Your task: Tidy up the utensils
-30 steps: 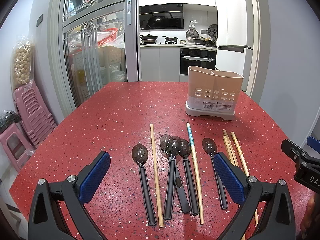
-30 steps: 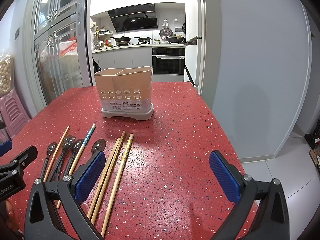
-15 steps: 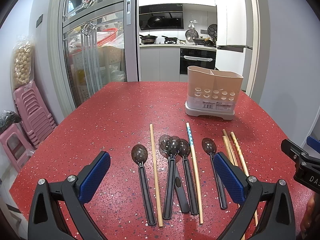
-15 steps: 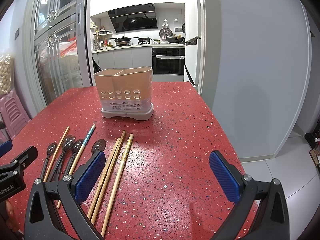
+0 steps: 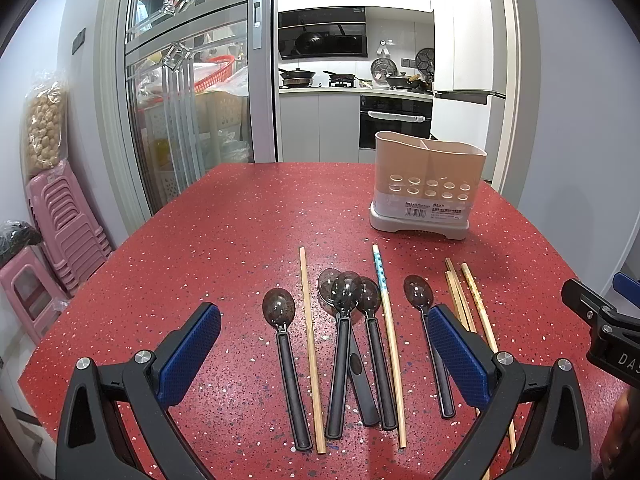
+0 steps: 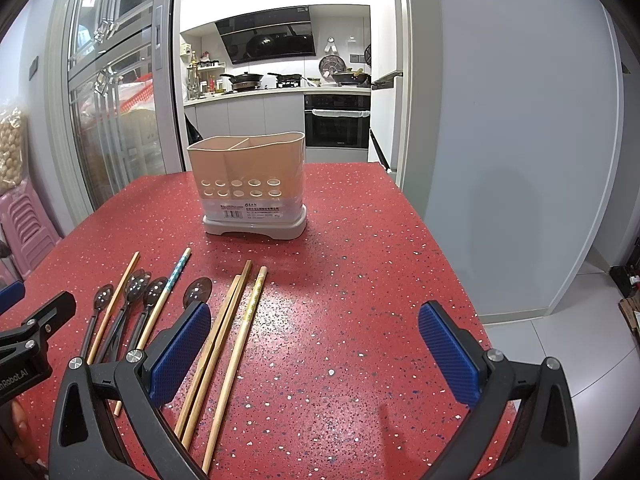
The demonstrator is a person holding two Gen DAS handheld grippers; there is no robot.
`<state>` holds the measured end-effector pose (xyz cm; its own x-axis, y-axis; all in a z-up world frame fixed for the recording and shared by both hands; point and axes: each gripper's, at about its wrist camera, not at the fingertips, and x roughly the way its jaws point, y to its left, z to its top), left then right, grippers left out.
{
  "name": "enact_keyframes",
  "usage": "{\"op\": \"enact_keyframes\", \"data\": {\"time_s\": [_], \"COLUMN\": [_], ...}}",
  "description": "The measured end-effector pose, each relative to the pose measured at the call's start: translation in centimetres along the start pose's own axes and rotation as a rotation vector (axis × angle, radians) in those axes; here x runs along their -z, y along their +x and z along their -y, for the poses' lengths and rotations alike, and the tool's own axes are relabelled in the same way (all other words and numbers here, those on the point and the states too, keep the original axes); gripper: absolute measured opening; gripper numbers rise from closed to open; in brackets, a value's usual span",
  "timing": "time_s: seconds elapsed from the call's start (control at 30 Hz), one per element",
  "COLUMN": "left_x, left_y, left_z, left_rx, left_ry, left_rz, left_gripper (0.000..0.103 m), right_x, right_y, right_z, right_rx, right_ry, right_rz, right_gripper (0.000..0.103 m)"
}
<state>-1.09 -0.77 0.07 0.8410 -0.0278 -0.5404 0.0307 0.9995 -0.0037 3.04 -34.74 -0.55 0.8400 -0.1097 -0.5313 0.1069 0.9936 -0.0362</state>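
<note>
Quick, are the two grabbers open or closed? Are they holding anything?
Left gripper: jaws open, holding nothing, above the spoons.
Right gripper: jaws open, holding nothing, above the table.

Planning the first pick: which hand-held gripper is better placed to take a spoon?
Left. The left hand-held gripper is open with the spoons lying between its fingers; the right hand-held gripper frames bare table beside the chopsticks.

The left tool (image 5: 324, 354) hangs above the near part of the desk (image 5: 208, 248), its blue-padded fingers (image 5: 188, 354) spread wide with nothing between them. The right tool (image 6: 314, 354) hangs at the same near edge, to the right of the left one, its fingers (image 6: 448, 354) also wide apart and empty.
</note>
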Motion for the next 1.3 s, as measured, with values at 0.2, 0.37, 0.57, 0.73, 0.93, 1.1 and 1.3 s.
{"op": "enact_keyframes", "data": {"time_s": [0.2,0.37,0.57,0.73,0.93,1.1,1.3], "left_x": [0.0,0.0,0.1,0.2,0.3,0.7,0.7], "left_y": [0.0,0.0,0.8,2.7,5.7,8.2,10.1], "left_z": [0.0,0.0,-0.2,-1.9,-4.9,-6.5,-7.0], "left_rx": [0.000,-0.002,-0.019,-0.027,-0.072,-0.075,-0.061], "left_ry": [0.000,-0.001,-0.009,-0.033,-0.090,-0.100,-0.105], "left_rz": [0.000,-0.002,-0.048,-0.142,-0.244,-0.346,-0.401], "left_gripper": [0.103,0.103,0.103,0.103,0.103,0.103,0.103], "right_x": [0.0,0.0,0.1,-0.3,-1.2,-1.3,-0.9], "right_y": [0.0,0.0,0.2,1.4,4.6,7.6,10.1], "right_z": [0.0,0.0,-0.2,0.1,0.0,-0.4,-1.2], "right_rx": [-0.001,-0.001,-0.008,-0.039,-0.083,-0.117,-0.135], "right_ry": [0.000,0.001,0.000,0.004,0.016,0.020,-0.008], "right_rz": [0.000,-0.001,-0.015,-0.073,-0.212,-0.354,-0.465], "right_gripper": [0.103,0.103,0.103,0.103,0.103,0.103,0.091]}}
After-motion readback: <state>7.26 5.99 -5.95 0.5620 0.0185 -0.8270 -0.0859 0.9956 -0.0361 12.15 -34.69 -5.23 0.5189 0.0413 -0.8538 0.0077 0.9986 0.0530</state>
